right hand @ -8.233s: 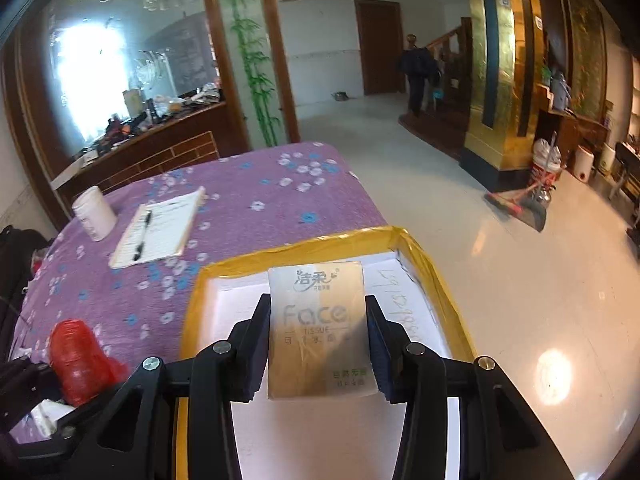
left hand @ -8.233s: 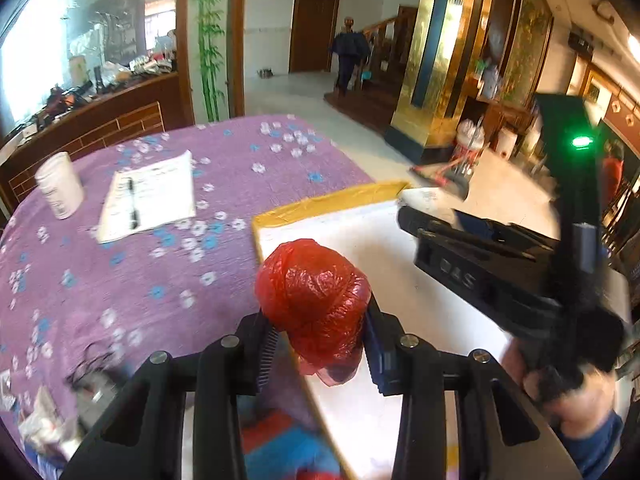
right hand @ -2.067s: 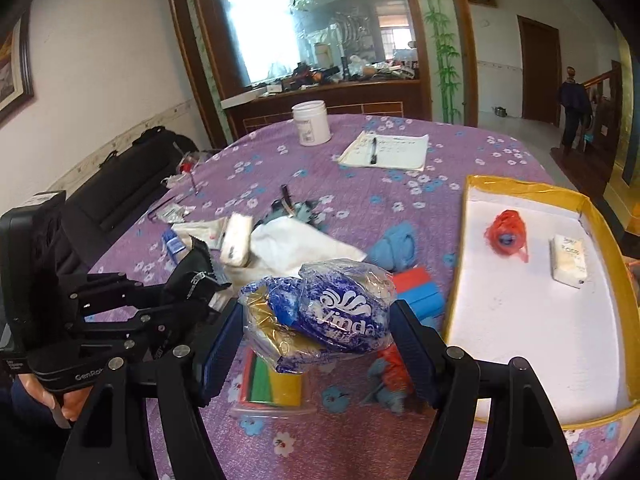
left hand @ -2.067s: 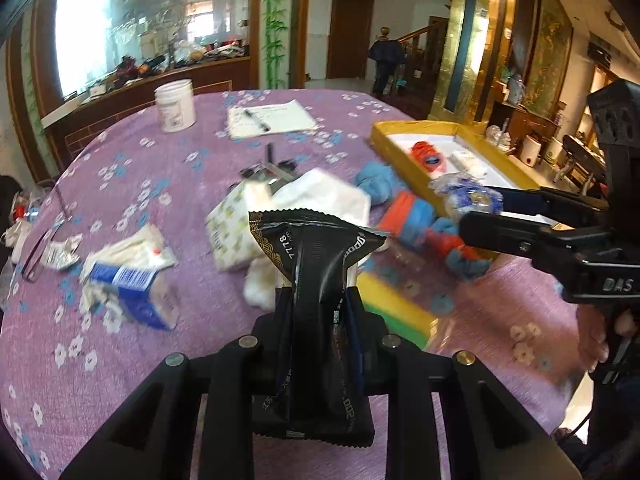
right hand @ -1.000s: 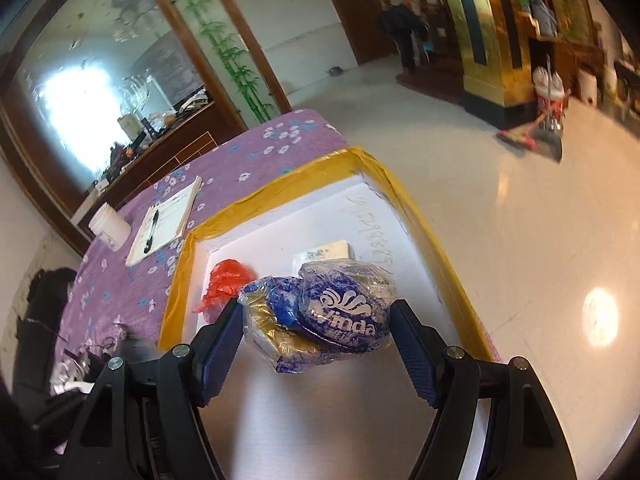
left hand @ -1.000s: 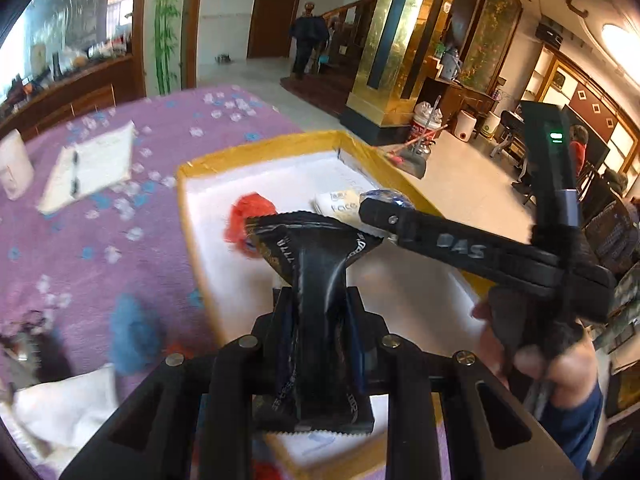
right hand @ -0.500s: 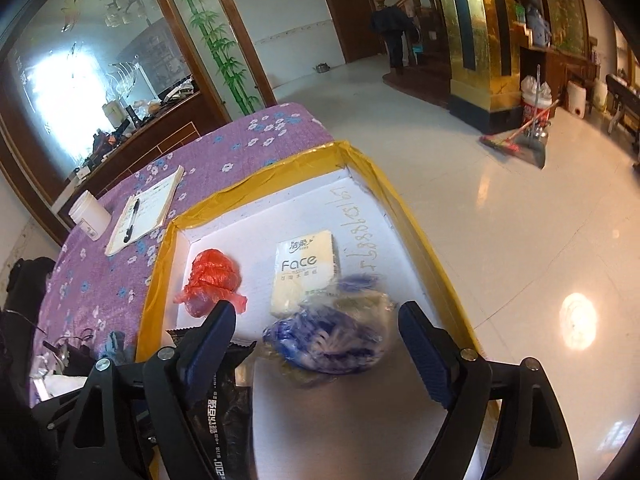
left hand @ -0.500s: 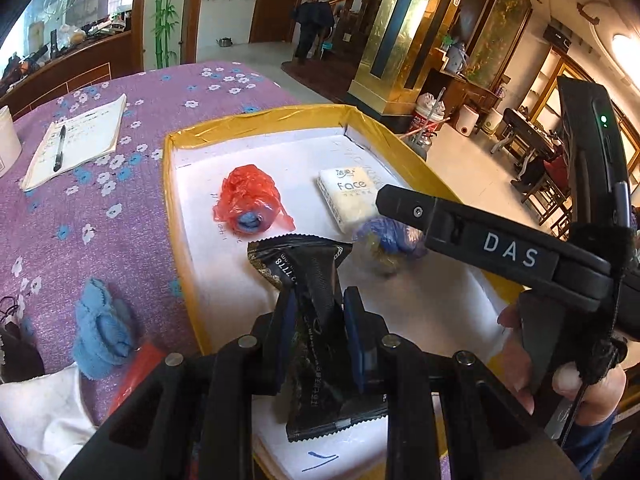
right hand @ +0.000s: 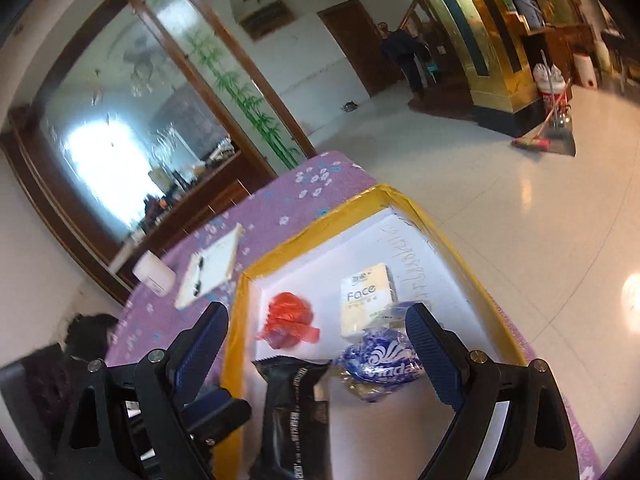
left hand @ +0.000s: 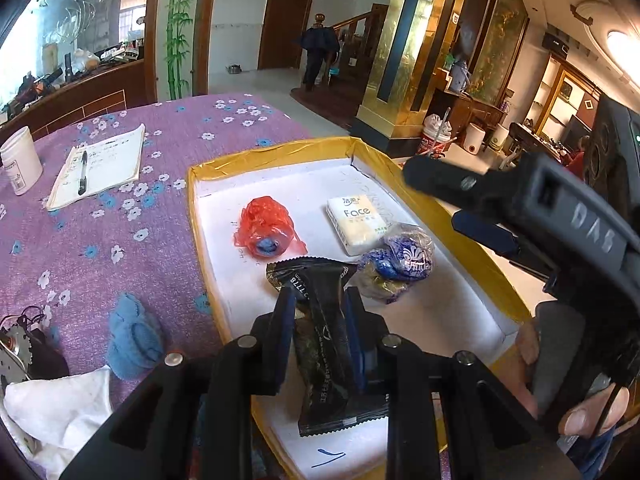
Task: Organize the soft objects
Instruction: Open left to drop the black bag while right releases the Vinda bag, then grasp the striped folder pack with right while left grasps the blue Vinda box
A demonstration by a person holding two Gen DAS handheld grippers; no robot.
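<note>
Presently, the left gripper (left hand: 318,300) was clamped on a black foil packet (left hand: 326,332), both blue pads pressing its sides, the packet standing upright over the near part of the yellow-rimmed white tray (left hand: 468,248) on the purple flowered tablecloth (left hand: 120,220). The right gripper (right hand: 316,334) had just been opening and stood wide, its pads clear of everything. A blue-and-white tissue bundle (left hand: 394,264) lay on the tray floor, seen between those open fingers in the right wrist view but untouched by them. Just beyond it rested a cream tissue pack marked "Face" (left hand: 358,218), the two appearing to touch at one corner. A red plastic-wrapped ball (left hand: 266,226) lay apart, toward the tray's left wall. Outside the tray, on the cloth, sat a blue cloth lump (left hand: 134,338), a white cloth (left hand: 60,408), a notepad with pen (left hand: 100,164) and a white jar (left hand: 20,160). A hand (left hand: 576,396) gripped the right tool's handle at the tray's right side.
</note>
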